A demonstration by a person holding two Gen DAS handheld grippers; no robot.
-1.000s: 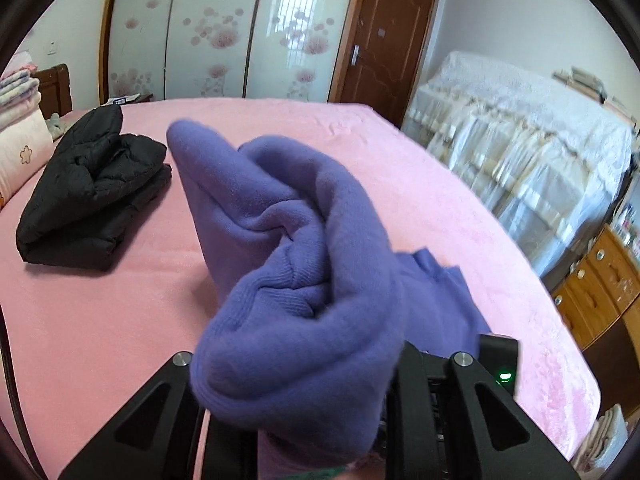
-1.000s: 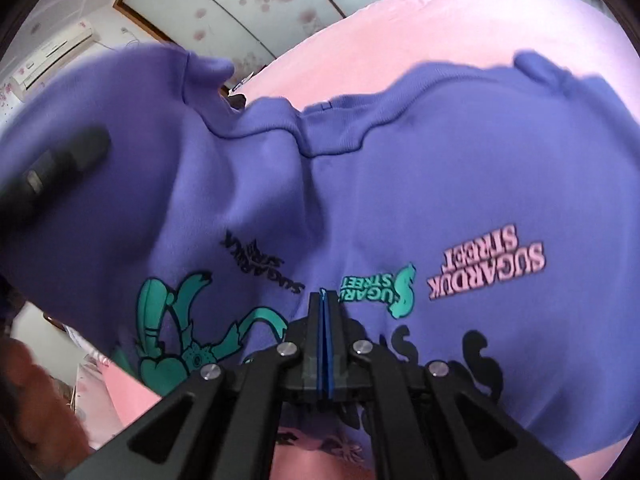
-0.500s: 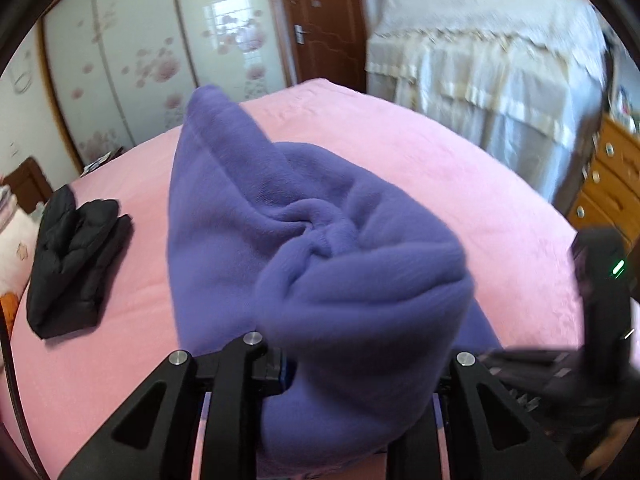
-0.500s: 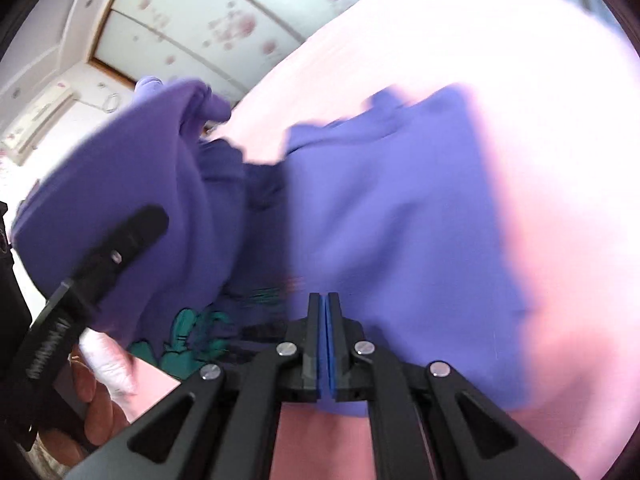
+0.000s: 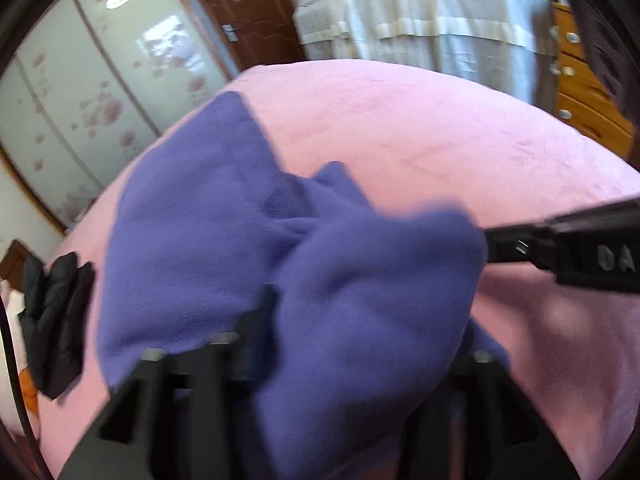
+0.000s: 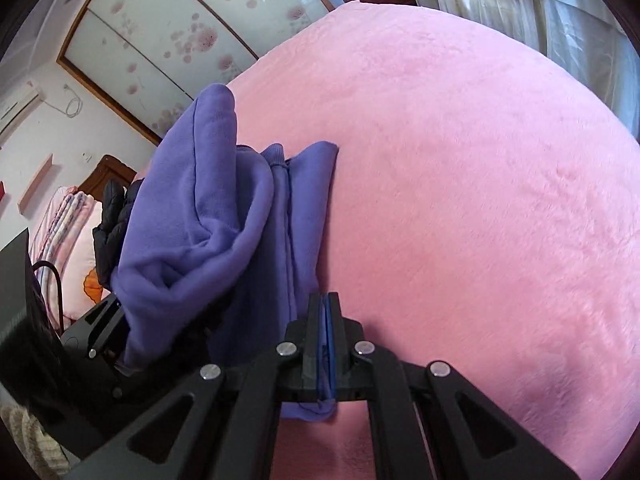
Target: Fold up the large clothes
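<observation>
Right tool has its two black fingers pressed together on a thin edge of the soft purple fleece sweatshirt, a small tab of the cloth poking out behind the blue pads. Left tool has just been opening; its fingers stand wide apart, with a thick bunched fold of the same garment lying between and over them, blurred, so whether the pads still touch the cloth cannot be told. From the right wrist view the sweatshirt drapes in a doubled heap from the left tool down to the pink plush bed cover, its right edge lying along the bed. Beyond it, near the headboard, sits a folded black padded jacket. Floral sliding wardrobe doors stand behind the bed.
</observation>
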